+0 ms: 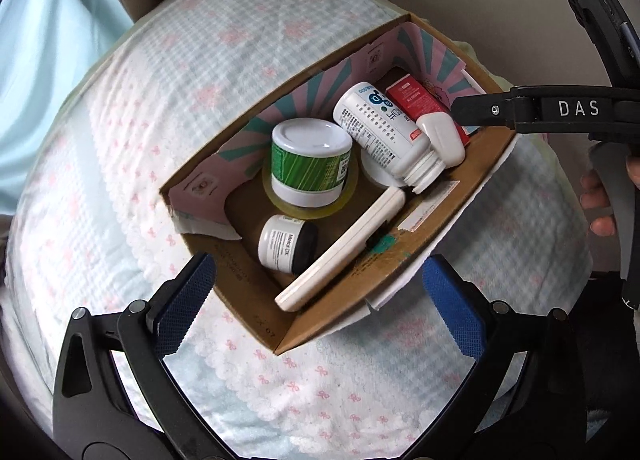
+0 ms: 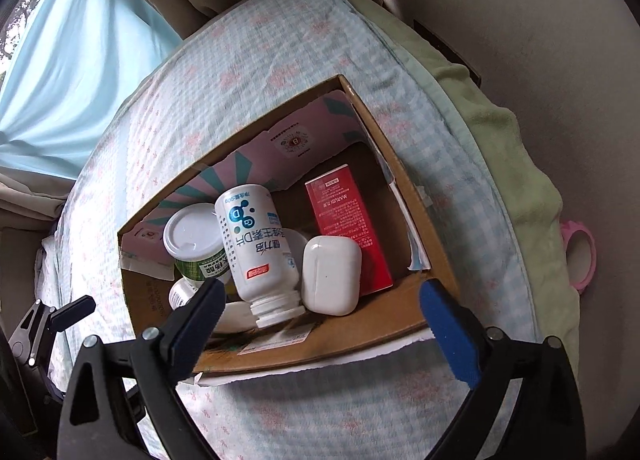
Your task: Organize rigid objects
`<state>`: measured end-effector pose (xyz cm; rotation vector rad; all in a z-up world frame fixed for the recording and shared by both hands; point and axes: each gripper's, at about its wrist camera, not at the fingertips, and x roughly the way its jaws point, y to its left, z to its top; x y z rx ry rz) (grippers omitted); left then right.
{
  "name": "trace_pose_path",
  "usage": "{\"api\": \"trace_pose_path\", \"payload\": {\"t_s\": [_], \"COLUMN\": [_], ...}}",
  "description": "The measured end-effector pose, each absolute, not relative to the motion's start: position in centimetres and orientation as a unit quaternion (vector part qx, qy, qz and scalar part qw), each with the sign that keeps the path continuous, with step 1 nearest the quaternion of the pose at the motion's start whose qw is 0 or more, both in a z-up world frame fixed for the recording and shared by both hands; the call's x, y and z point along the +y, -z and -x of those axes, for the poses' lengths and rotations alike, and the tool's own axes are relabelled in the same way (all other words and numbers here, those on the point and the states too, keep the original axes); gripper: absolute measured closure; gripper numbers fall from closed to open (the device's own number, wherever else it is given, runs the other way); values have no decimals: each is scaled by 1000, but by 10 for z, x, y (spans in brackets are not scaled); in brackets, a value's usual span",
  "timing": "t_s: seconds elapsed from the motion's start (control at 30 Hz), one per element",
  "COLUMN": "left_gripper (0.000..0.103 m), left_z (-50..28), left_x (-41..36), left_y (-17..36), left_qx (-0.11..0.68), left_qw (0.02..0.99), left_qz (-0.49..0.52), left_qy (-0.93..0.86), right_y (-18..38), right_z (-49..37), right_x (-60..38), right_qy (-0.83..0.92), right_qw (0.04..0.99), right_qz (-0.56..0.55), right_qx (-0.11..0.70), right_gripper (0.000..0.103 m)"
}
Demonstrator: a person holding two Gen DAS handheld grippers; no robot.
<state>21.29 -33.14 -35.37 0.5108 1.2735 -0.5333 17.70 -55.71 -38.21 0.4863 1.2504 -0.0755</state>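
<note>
My left gripper (image 1: pixel 316 300) is wide open and empty over the box's (image 1: pixel 352 292) near corner. The white bottle (image 2: pixel 258 248) lies tilted inside, cap toward me, ahead of my right gripper (image 2: pixel 320 320), also spread empty.

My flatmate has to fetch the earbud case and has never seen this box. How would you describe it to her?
Look in the open cardboard box on the checked bedspread. At its right-hand end a red carton lies along the wall, and the earbud case leans against it, beside a tipped white bottle. It is the only plain white, rounded, label-free thing there.
</note>
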Motion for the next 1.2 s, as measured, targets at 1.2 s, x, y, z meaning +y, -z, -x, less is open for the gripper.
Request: {"api": "trace_pose_path", "payload": {"t_s": [1.2], "left_gripper": [0], "left_z": [-69], "left_x": [-15], "left_y": [24], "left_qx": [299], "left_qw": [954], "left_qz": [11], "left_qy": [35], "right_y": [31], "right_z": [-47], "right_x": [-279], "right_qy": [-26], "right_qw": [952], "right_qz": [-4], "right_qx": [305], "right_gripper": [6]}}
